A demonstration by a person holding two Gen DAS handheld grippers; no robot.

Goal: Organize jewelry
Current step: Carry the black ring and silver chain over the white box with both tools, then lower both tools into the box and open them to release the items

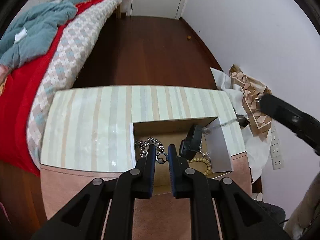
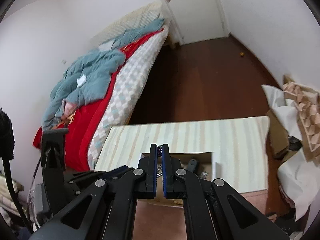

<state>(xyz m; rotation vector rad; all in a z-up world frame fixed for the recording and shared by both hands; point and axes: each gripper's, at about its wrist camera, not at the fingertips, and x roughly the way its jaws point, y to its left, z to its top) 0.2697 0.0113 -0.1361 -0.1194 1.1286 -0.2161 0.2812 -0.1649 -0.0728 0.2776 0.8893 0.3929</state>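
The left gripper (image 1: 162, 157) pinches a small metal ring (image 1: 161, 157) between its blue pads, just above the open box (image 1: 208, 118) that stands on the striped table (image 1: 90, 120). The right gripper (image 2: 159, 152) is pressed together on a thin silver chain (image 2: 159, 150); in the left view this chain runs, blurred, from the box toward the right tool, so I think one end still hangs inside, but the blur does not let me be sure.

In the box lie a heavy chain (image 1: 148, 143), a black watch (image 1: 190, 144) and a beaded bracelet (image 1: 202, 163) — all close together.

To do this step well, the lifting should be slow and straight up, so that the thin chain does not catch on the watch or the beads. The ring needs a steady squeeze — it is small and can slip out. It is better to bring each piece well apart from the box before laying it on the bare part of the table.
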